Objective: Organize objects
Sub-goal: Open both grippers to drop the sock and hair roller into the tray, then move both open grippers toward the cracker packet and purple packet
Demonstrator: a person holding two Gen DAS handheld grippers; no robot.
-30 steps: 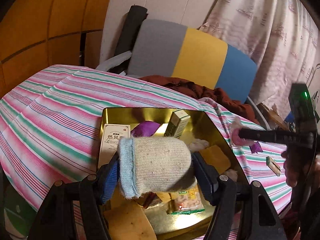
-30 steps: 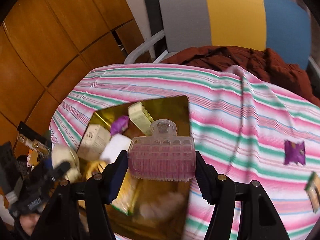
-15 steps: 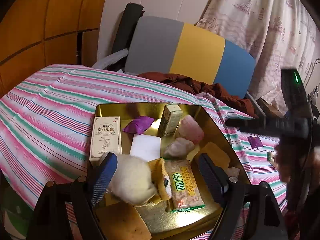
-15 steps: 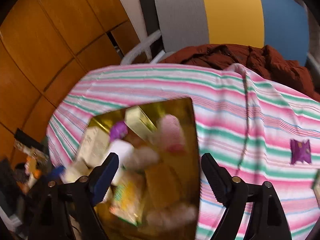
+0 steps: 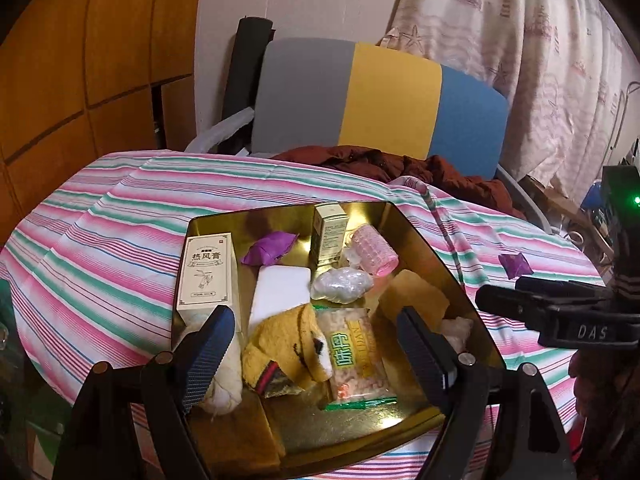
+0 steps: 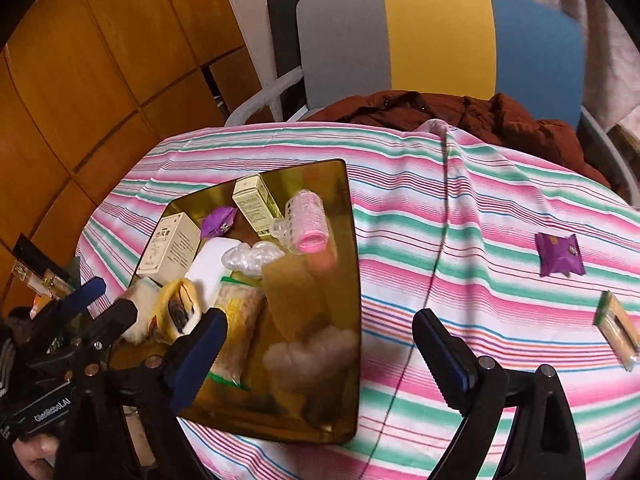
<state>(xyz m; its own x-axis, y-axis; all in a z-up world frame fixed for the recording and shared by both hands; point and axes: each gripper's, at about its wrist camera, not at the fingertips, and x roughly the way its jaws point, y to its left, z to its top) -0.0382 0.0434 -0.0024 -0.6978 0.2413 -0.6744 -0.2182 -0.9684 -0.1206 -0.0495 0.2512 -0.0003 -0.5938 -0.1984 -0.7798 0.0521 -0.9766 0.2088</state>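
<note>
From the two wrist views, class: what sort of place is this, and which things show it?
Most likely a room in a home, not a lab. A striped tablecloth covers the table, a patterned curtain hangs behind, and a chair holds a brown jacket. Wooden cabinet panels line the wall.

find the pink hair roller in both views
Left wrist view: the pink hair roller lies at the far right of the gold tray, right of centre.
Right wrist view: the roller lies upper centre, near the tray's far right edge.
Shared landmark: the small upright box beside it.
</note>
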